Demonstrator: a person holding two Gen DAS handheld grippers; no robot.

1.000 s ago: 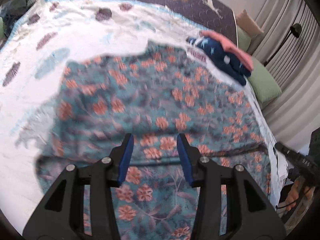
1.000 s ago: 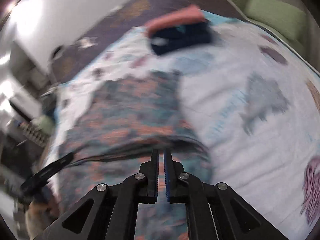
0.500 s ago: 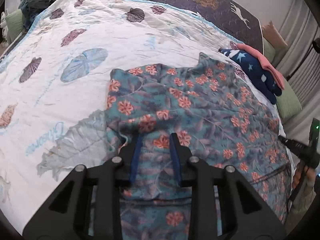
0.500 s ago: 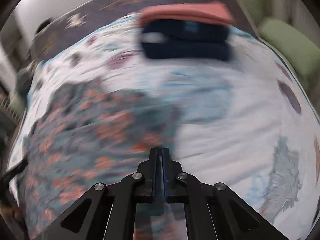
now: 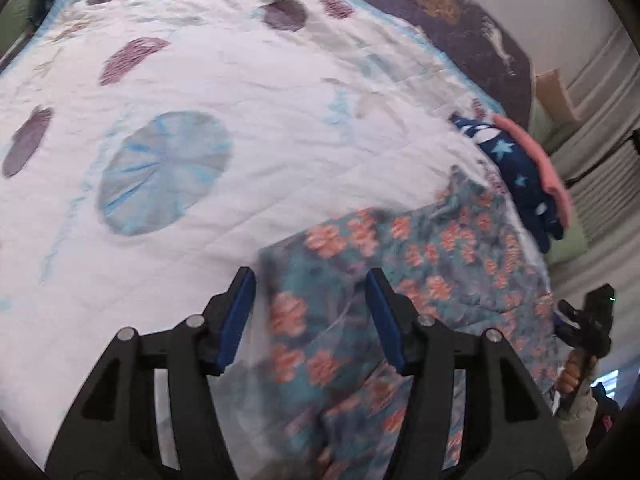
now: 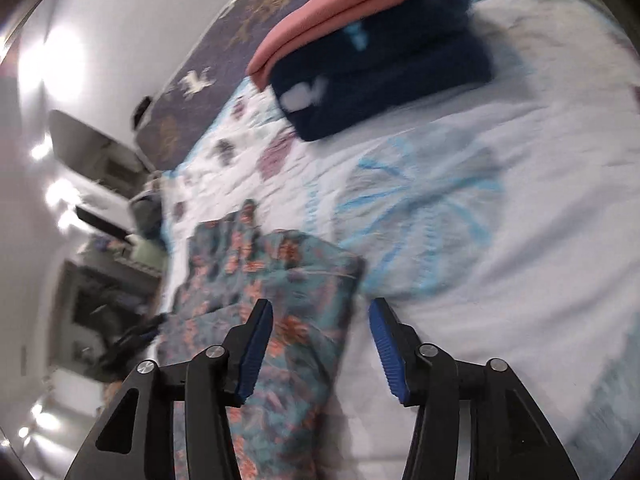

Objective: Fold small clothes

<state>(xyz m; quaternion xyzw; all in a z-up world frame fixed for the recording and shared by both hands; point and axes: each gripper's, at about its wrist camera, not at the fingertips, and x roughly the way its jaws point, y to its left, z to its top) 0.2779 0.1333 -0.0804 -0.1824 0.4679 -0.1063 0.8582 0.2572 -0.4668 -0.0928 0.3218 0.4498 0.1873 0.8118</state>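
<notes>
Garment (image 5: 400, 300): floral teal-and-orange cloth lay flat on the bed's white quilt (image 5: 240, 120), already doubled over, it seemed, into a long narrow band. In the left wrist view it ran from the near edge of the bed away toward the folded stack (image 5: 524, 168) of navy and pink pieces near the far right side; stack and garment looked close but whether they touched could not be told.

Left hand-held gripper (image 5: 312, 320) stood with jaws spread wide, holding nothing. The garment's left fold edge sat just inside its left finger, so the cloth lay directly ahead and a little right of centre. Right hand-held gripper (image 6: 320, 340) likewise gaped, empty; the garment (image 6: 280, 300) lay under and ahead of its left finger, with bare quilt under the right finger.

Key relation, as judged: long axis of the band ran roughly along both grippers' pointing direction, so a fold end-to-end would call for a grasp at the near end, carried forward. The left seemed better centred over the cloth; the right sat over its edge.

Hard to read: both views motion-blurred, the right badly. Near end of the garment was cut off behind the gripper bodies. Layer count in the fold not discernible.
</notes>
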